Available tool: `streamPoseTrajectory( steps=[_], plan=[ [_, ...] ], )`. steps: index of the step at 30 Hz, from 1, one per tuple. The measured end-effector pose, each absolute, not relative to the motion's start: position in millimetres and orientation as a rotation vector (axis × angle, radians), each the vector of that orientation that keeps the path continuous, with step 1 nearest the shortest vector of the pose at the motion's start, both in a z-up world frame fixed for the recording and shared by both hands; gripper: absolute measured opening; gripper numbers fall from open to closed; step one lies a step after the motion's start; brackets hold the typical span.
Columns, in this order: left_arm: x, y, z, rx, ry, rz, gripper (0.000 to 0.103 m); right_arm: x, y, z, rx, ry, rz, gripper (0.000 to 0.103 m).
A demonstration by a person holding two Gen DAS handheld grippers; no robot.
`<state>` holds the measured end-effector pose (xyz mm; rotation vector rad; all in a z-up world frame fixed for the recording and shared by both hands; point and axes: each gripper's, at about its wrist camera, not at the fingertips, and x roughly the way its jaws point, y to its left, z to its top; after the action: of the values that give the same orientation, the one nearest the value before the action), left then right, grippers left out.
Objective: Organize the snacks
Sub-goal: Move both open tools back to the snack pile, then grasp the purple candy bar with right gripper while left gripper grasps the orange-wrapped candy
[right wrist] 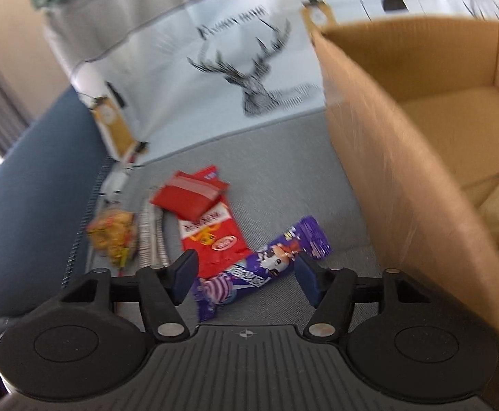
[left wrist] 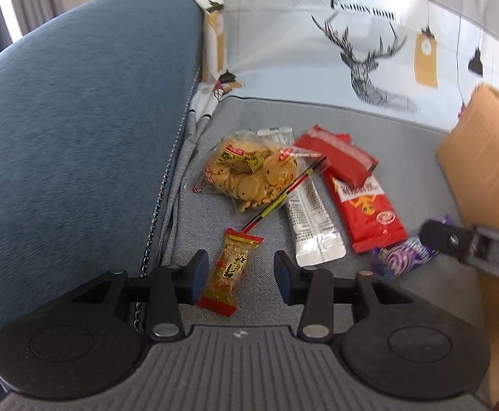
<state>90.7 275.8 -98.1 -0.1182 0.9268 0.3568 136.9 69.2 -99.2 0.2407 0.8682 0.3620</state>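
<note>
Snacks lie on a grey sofa seat [left wrist: 263, 116]. My left gripper [left wrist: 239, 275] is open, its fingers either side of a small yellow-and-red snack bar [left wrist: 230, 270]. Beyond lie a clear bag of biscuits [left wrist: 249, 174], a silver sachet [left wrist: 312, 226], a long red packet [left wrist: 365, 212] and a red pouch [left wrist: 338, 154]. My right gripper [right wrist: 246, 279] is open around a purple candy packet [right wrist: 266, 267], which also shows in the left wrist view [left wrist: 403, 253]. The red packet [right wrist: 211, 236] and red pouch [right wrist: 191, 195] lie behind it.
An open cardboard box [right wrist: 403, 157] stands on the seat at the right; its side shows in the left wrist view [left wrist: 482, 157]. A blue sofa armrest [left wrist: 78, 130] rises at the left. A white deer-print cloth [left wrist: 369, 51] covers the backrest.
</note>
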Motion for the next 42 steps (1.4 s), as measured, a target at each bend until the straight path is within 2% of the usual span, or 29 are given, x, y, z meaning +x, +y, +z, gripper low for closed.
streamPoseTrajectory(
  steps=[6,12,13,14,15,16,17,18,19,20,25,33,38,42],
  plan=[
    [99,274,-111,-0.071,0.97,0.365,0.052,156,80,-114,0.257,0.911,0.298,0.071],
    [102,278,-115,-0.091,0.989,0.364,0.052,168,90,-125,0.218,0.926,0.263,0.071],
    [102,278,-115,-0.093,0.99,0.362,0.052,168,93,-126,0.192,0.921,0.266,0.068],
    [102,279,-115,-0.1,0.991,0.359,0.051,167,95,-127,0.164,0.913,0.268,0.065],
    [102,280,-115,-0.112,0.992,0.355,0.049,166,99,-127,0.121,0.901,0.266,0.054],
    [102,282,-115,-0.122,0.994,0.353,0.045,163,102,-128,0.073,0.886,0.268,0.04],
    [101,283,-115,-0.129,0.996,0.352,0.039,162,104,-128,0.047,0.876,0.279,0.035],
    [100,283,-114,-0.134,0.997,0.351,0.034,161,104,-128,0.035,0.871,0.297,0.024],
    [100,283,-114,-0.138,0.999,0.35,0.025,159,105,-127,0.022,0.867,0.313,0.018],
    [99,284,-114,-0.142,1.002,0.347,0.022,158,104,-127,0.007,0.862,0.323,0.018],
    [93,287,-109,-0.203,1.004,0.334,0.019,148,100,-116,-0.031,0.826,0.385,0.016],
    [69,293,-95,-0.425,0.993,0.3,0.019,107,92,-88,-0.144,0.831,0.661,0.016],
    [53,287,-101,-0.589,1.071,0.311,0.019,71,78,-84,-0.22,0.873,0.8,0.016],
    [44,280,-104,-0.607,1.105,0.3,0.019,54,69,-83,-0.22,0.918,0.837,0.017]
  ],
)
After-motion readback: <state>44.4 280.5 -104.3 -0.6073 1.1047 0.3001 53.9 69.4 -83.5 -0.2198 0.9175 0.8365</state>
